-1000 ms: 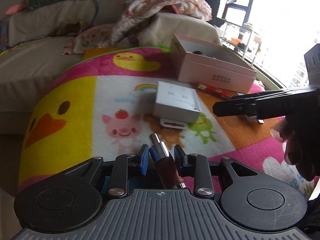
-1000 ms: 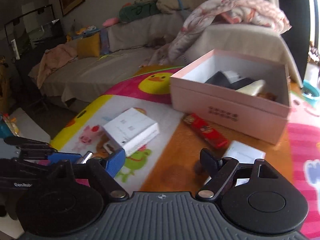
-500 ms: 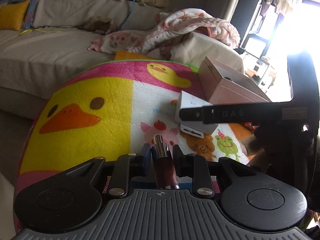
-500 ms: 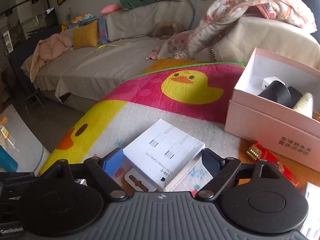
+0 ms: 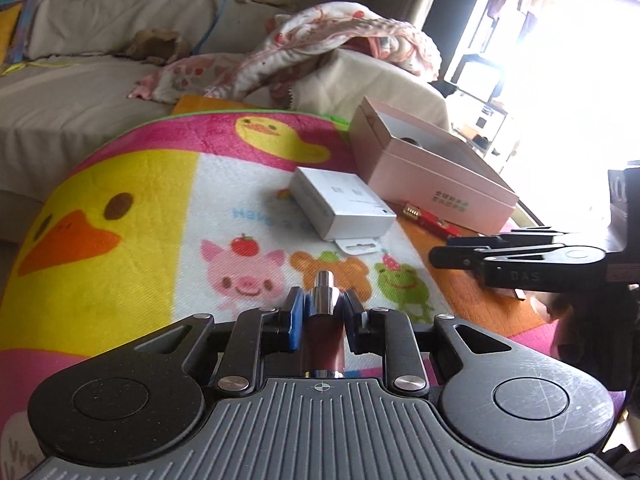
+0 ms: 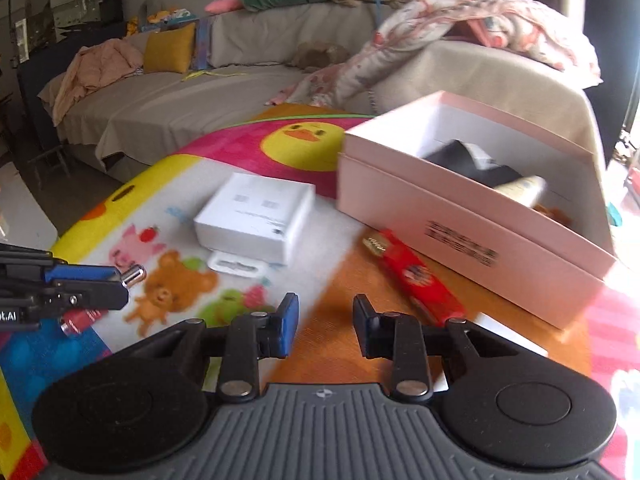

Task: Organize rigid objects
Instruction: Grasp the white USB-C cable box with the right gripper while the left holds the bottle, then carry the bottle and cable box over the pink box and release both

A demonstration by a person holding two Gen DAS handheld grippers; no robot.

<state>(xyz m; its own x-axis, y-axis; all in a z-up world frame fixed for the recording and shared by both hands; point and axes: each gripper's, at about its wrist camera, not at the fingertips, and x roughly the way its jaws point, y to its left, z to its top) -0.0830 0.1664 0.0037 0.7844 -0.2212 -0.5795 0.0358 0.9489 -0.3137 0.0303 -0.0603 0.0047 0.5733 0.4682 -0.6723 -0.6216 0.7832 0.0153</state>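
Note:
My left gripper (image 5: pixel 322 312) is shut on a dark red tube with a silver tip (image 5: pixel 324 320), held above the cartoon mat; it also shows in the right wrist view (image 6: pixel 134 275). My right gripper (image 6: pixel 324 316) is open and empty over the orange part of the mat. An open pink box (image 6: pixel 472 216) holding several items sits ahead to the right, also in the left wrist view (image 5: pixel 432 172). A white carton (image 6: pixel 256 216) and a red flat packet (image 6: pixel 416 280) lie beside the pink box. A white card (image 6: pixel 504 344) lies under my right fingers.
The colourful mat (image 5: pixel 120 208) covers a low table with a rounded near-left edge. A beige sofa (image 6: pixel 180 92) with blankets, cushions and plush toys stands behind. A bright window (image 5: pixel 560 60) is at the right.
My right gripper swung back right toward the pink box and narrowed its jaws somewhat. My left gripper turned right, still holding the tube.

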